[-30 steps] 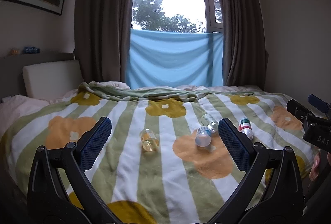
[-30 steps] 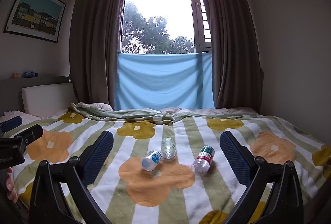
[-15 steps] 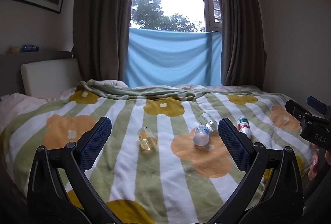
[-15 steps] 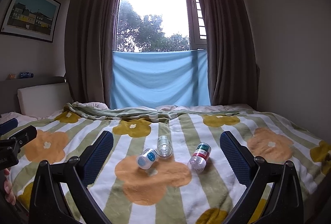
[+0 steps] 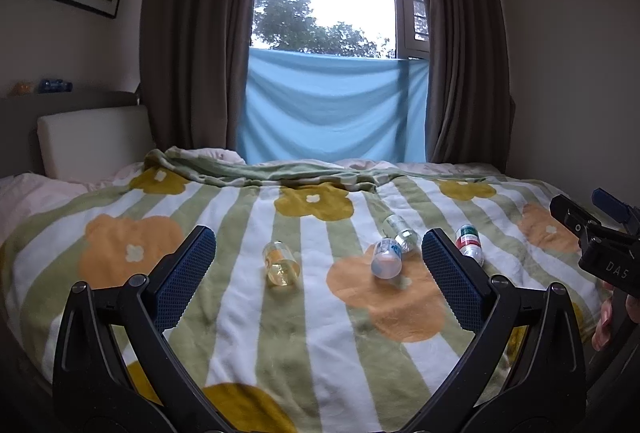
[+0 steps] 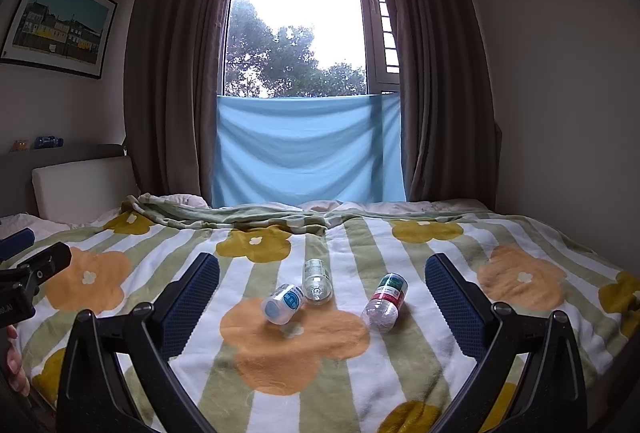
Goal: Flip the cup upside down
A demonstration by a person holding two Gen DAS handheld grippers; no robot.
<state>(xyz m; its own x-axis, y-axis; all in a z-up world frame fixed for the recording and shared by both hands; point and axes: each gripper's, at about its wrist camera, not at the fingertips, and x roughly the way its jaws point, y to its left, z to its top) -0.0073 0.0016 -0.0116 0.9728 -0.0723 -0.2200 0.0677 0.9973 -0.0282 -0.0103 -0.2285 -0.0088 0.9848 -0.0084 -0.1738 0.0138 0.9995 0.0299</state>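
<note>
Over the last second I've eased both views lower and nearer the bed (image 5: 224,329). My left gripper (image 5: 316,273) and right gripper (image 6: 322,301) hang with jaws wide apart, holding nothing. The yellow cup (image 5: 281,263) lies on its side just ahead of the left one, so I judge the grasp is next.

You see a striped blanket (image 6: 320,393) covering the bed, three bottles (image 6: 316,281) lying near its middle, a blue cloth (image 6: 308,149) across the window (image 6: 298,25), and a picture (image 6: 56,23) at the left wall.
</note>
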